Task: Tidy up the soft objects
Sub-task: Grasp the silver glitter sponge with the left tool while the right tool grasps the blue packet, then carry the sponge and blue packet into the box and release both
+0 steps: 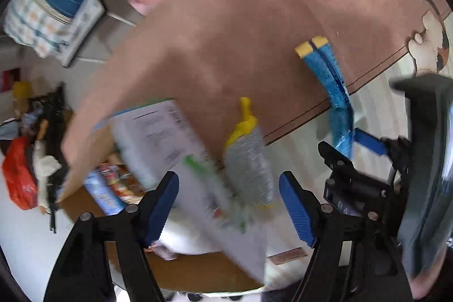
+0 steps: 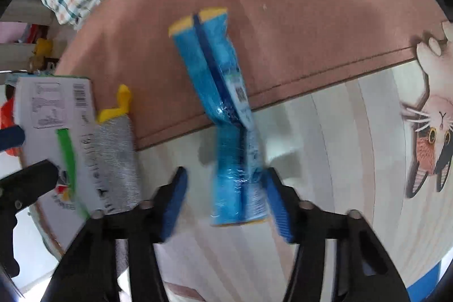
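Observation:
A blue-wrapped pack of yellow sponges [image 2: 226, 109] lies half on the pink rug [image 2: 254, 4], half on the pale floor. My right gripper [image 2: 226, 203] is open around its near end, one pad touching its right side. The pack also shows in the left wrist view [image 1: 331, 87]. A carded pack with a silver-and-yellow scrubber [image 1: 249, 160] hangs blurred between the open fingers of my left gripper [image 1: 229, 205]; whether a pad touches it is unclear. It also shows in the right wrist view [image 2: 113, 157].
A cardboard box [image 1: 184, 271] with snack packets sits below the left gripper. Folded blue and checked bedding [image 1: 53, 7] lies at the rug's far left. A cat-shaped mat [image 2: 430, 126] is on the right. Clutter and a red bag [image 1: 19, 174] lie left.

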Tool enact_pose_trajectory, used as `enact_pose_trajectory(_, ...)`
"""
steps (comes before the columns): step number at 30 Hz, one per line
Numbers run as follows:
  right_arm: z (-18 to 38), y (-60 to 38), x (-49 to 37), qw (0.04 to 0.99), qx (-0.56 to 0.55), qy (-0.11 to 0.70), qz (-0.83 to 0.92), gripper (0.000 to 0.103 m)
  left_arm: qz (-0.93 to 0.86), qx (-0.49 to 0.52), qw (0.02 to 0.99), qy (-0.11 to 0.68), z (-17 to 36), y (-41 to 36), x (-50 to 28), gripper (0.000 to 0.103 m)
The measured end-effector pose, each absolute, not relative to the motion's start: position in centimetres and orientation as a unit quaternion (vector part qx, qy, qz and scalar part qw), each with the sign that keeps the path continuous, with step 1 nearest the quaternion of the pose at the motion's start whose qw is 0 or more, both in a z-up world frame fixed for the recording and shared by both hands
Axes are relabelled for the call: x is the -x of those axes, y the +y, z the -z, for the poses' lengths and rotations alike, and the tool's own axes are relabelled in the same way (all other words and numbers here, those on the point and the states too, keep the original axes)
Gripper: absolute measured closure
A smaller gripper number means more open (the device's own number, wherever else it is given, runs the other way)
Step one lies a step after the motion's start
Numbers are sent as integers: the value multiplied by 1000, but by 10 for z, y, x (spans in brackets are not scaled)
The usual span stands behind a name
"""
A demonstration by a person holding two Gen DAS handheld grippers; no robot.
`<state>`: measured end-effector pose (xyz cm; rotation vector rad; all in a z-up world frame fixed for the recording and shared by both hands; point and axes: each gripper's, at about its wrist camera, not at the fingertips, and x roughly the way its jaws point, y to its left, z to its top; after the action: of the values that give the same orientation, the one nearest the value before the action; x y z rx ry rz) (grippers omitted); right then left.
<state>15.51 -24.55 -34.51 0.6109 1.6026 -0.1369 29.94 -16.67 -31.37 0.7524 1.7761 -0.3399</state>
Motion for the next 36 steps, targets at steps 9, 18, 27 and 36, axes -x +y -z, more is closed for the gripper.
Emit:
enact_pose_trajectory(9,350,-270,-126,636,-271,721,47,75,124,-403,463,780,396,-188,-281,31)
enact_pose_trajectory(18,354,-280,-131,647,-263,713,58,57,127,-279,461,833,410,-186,-260,56)
enact_pose_trajectory(27,347,-304,-96,637,-194,742,79,77,151,-167,513,828,391,-192,-222,54)
enact_pose_trajectory(36,351,-324,-105,637,-181,743,92,70,154,-91,541,822,401,-169,-185,25)
